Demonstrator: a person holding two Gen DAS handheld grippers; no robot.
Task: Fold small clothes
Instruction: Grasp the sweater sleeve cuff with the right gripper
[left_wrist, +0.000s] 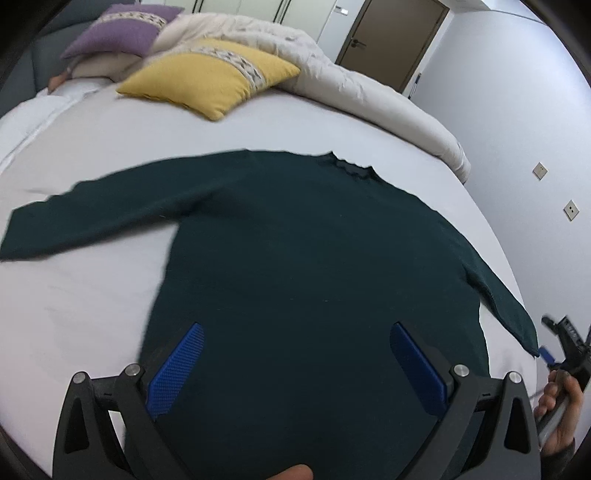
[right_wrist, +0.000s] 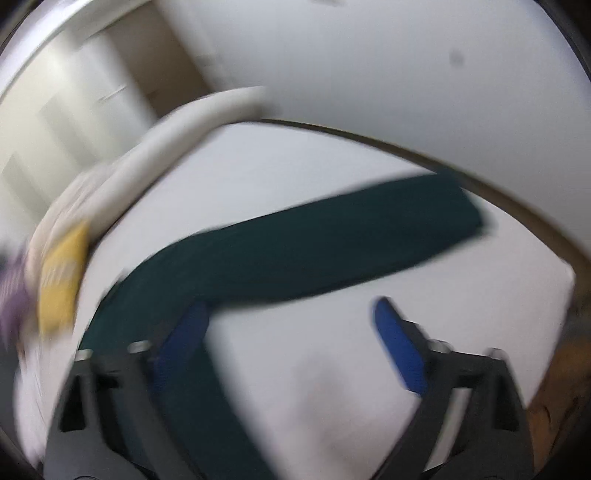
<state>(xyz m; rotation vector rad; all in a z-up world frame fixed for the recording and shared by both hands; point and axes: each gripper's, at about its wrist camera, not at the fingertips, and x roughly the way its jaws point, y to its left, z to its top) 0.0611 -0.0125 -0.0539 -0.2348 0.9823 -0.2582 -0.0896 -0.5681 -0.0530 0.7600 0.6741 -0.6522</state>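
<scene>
- Lying flat on a bed (left_wrist: 92, 155) covered by a pale sheet is a dark green sweater (left_wrist: 314, 258), collar toward the pillows, both sleeves stretched outward.
- Left hand-held gripper (left_wrist: 295, 347) hovers above the sweater's lower body, blue fingers spread wide, holding nothing.
- Right hand-held gripper (right_wrist: 291, 325) is also spread and empty, its blurred view aimed at the right sleeve (right_wrist: 332, 243), whose cuff reaches near the bed's edge.
- A yellow cushion (left_wrist: 210, 75), a purple cushion (left_wrist: 118, 29) and a bunched cream duvet (left_wrist: 351, 85) sit well apart from the garment.
- Folding appears not yet begun; the garment is merely laid out.
- Next move likely calls for pinching a sleeve cuff and carrying it across the body.
</scene>
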